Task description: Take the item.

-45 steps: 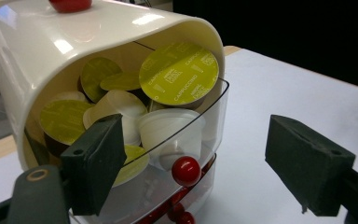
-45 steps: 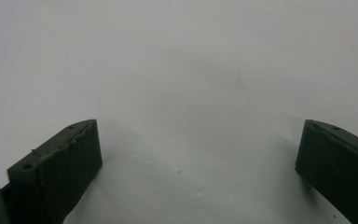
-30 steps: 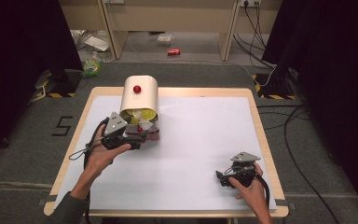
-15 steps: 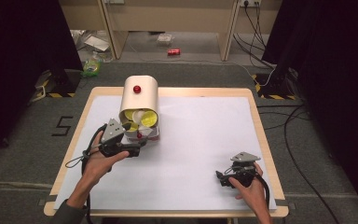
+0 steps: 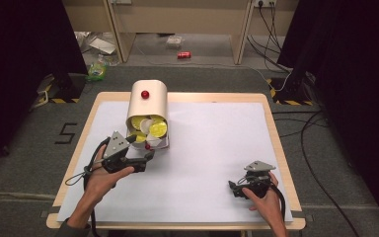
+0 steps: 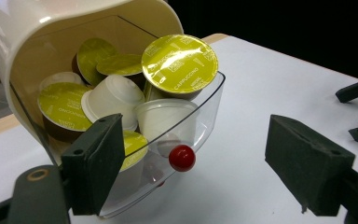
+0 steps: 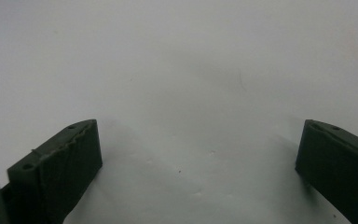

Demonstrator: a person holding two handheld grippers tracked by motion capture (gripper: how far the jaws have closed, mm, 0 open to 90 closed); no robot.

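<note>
Yellow-green capsule lids (image 6: 179,63), red knob (image 6: 182,157)

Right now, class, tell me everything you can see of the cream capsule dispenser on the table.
The capsule dispenser is a rounded cream shell, plastic by its look, with a red knob on top. It stands at the far left of the white table. Its clear drawer, which carries a second red knob, is pulled open toward the person. Inside lie heaped coffee capsules, some showing yellow-green foil lids, some white bases. The open left tool sits just before the drawer, apparently not touching it.
</note>
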